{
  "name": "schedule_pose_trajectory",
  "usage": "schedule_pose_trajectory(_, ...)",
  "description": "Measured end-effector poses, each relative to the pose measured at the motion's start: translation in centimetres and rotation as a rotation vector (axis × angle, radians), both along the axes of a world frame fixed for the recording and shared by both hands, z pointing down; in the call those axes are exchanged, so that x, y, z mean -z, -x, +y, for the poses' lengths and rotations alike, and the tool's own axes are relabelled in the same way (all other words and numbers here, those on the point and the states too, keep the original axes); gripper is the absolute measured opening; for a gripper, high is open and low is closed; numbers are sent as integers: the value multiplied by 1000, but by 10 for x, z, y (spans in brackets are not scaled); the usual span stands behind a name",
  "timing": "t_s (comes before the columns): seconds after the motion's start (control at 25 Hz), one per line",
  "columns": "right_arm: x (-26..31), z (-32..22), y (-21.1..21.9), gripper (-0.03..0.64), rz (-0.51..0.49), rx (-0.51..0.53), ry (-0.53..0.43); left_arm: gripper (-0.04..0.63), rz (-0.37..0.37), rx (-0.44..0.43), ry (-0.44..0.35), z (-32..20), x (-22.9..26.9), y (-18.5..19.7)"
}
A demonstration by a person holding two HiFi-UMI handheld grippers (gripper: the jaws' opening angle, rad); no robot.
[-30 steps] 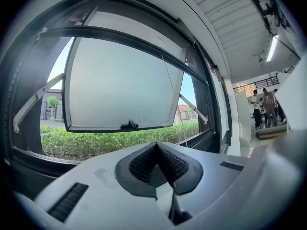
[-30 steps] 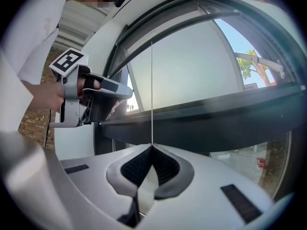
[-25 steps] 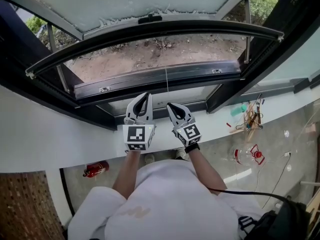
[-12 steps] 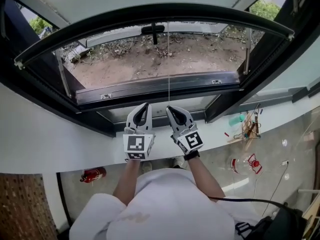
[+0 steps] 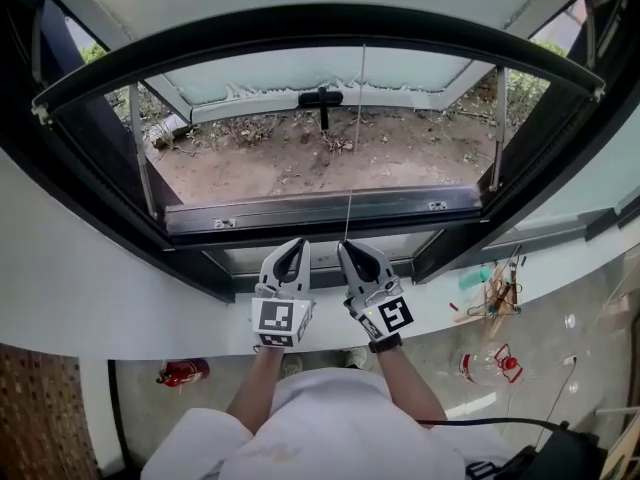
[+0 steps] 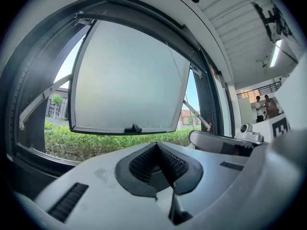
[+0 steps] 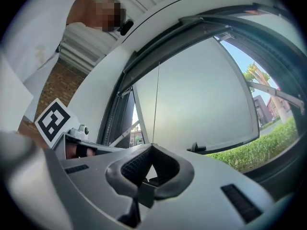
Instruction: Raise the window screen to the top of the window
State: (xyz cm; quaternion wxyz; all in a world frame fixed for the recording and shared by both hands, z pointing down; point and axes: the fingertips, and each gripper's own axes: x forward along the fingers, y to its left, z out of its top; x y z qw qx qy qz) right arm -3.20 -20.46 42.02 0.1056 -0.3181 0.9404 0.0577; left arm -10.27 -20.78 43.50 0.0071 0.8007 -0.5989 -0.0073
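The window screen's dark curved bottom bar [image 5: 320, 23] arches high across the opening. A thin pull cord [image 5: 354, 148] hangs from its middle down to my right gripper [image 5: 349, 248], which is shut on the cord's lower end just above the white sill. In the right gripper view the cord [image 7: 156, 104] runs up from the closed tips of my right gripper [image 7: 152, 146]. My left gripper [image 5: 296, 248] is close beside it on the left, shut and empty; its pads meet in the left gripper view [image 6: 156, 145].
Beyond the frame the sash [image 5: 320, 73] is swung outward, its black handle [image 5: 320, 98] over bare ground. The white sill [image 5: 120, 298] runs below the grippers. A red fire extinguisher [image 5: 183, 371] and scattered clutter [image 5: 495, 258] lie on the floor. People [image 6: 265, 107] stand far off.
The screen's dark bar has climbed well away from the lower frame, and more of the sash and ground shows under it. The cord between bar and right gripper looks longer. Both grippers stay side by side.
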Motion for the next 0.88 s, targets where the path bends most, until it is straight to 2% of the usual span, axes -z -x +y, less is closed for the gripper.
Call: schedule_pose_trajectory(0.88,77,14,8,2,-138,36,-109,2,-17,-66,-12,1,6,-12)
